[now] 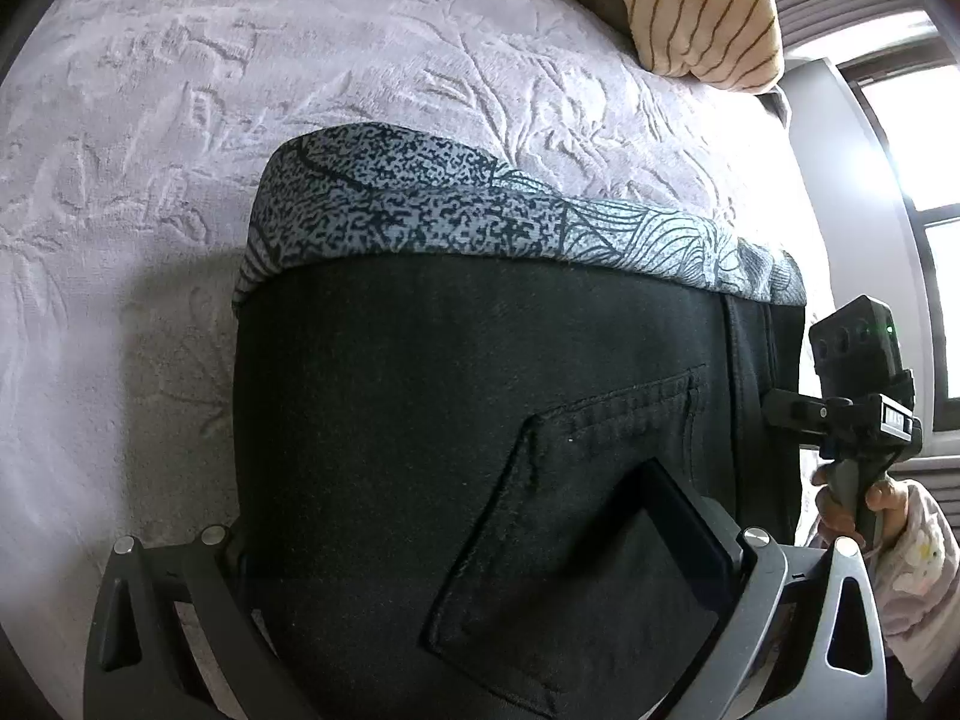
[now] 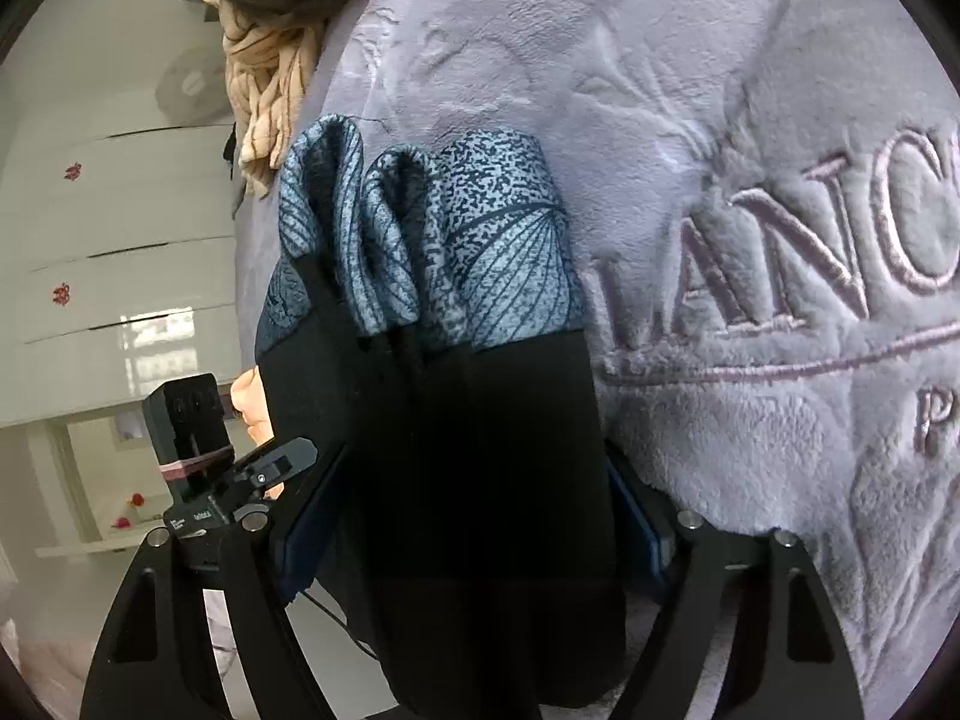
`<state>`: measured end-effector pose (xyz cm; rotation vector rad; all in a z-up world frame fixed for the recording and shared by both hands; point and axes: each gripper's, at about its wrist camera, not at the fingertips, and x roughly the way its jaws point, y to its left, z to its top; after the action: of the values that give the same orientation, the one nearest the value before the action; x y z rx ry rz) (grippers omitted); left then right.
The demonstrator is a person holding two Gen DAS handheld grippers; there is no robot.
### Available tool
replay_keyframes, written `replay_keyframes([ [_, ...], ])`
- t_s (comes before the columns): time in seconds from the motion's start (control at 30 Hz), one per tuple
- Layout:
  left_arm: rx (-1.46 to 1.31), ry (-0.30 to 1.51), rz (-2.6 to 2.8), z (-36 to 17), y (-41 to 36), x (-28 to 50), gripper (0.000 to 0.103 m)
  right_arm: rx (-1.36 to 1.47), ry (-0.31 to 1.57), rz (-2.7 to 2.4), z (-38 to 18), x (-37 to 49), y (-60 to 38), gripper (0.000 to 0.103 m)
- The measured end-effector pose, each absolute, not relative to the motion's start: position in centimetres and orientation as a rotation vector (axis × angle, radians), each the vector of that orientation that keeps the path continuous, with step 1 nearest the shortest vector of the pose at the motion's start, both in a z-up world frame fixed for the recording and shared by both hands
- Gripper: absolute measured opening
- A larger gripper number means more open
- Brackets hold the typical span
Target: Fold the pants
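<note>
The pants [image 1: 456, 372] are black with a blue-grey patterned waistband [image 1: 480, 210] and a back pocket [image 1: 600, 480]. They hang folded over the pale lilac blanket [image 1: 240, 90]. My left gripper [image 1: 480, 540] is shut on the black fabric near the pocket. In the right wrist view the pants [image 2: 468, 450] bunch between the fingers, waistband [image 2: 450, 240] gathered above. My right gripper [image 2: 474, 516] is shut on that fabric. The right gripper also shows in the left wrist view [image 1: 774, 408], at the pants' right edge. The left gripper shows in the right wrist view [image 2: 264, 468], left of the pants.
A cream pillow with brown stripes [image 1: 702, 12] lies at the far edge of the bed. A bright window [image 1: 918, 180] is on the right. White drawers [image 2: 120, 240] stand beyond the bed's left edge. The blanket carries raised lettering [image 2: 780, 252].
</note>
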<state>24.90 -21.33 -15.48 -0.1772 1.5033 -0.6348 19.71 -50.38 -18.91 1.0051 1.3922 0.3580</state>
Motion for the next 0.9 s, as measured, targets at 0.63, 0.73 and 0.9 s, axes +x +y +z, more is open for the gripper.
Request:
replay_keyframes([
  [0.63, -0.216, 1.353, -0.595, -5.4, -17.0, 18.8, 0.071, 1.110, 1.350, 0.496, -12.4, 16.9, -47.7, 0.052],
  [0.73, -0.204, 1.341, -0.582, -4.1, -15.3, 16.7, 0.071, 1.110, 1.343, 0.516, -11.1, 15.4, -46.2, 0.052],
  [0.9, -0.206, 1.341, -0.573, -3.1, -11.5, 13.7, 0.071, 1.137, 1.320, 0.521, -10.3, 12.1, -42.5, 0.052],
])
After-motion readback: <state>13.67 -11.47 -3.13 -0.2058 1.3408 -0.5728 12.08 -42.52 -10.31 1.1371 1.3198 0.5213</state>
